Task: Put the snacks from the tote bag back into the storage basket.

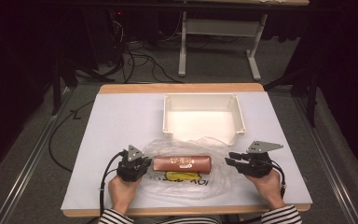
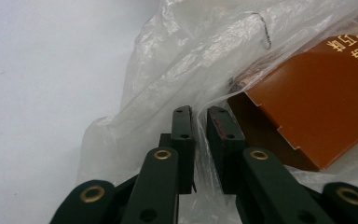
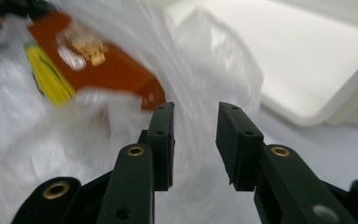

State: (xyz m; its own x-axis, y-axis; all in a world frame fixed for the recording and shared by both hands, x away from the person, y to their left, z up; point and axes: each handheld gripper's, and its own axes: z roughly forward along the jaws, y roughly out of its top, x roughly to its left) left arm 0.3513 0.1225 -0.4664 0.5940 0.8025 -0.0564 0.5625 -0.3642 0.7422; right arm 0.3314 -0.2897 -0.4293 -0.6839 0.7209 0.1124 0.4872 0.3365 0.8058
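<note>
Table scene: left gripper [image 1: 145,164] pinches the clear plastic bag [image 1: 186,154] beside the brown box [image 1: 182,163] inside it, anchoring that end; right gripper [image 1: 233,161], jaws apart, holds nothing near the white bin [image 1: 204,135]

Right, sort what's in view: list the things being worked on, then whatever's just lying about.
In the job:
- clear plastic bag, pinched by the left gripper
- brown box inside it
- right gripper, jaws apart at the bag's other end

Lying about:
- white bin, empty
- cables on the floor
</note>
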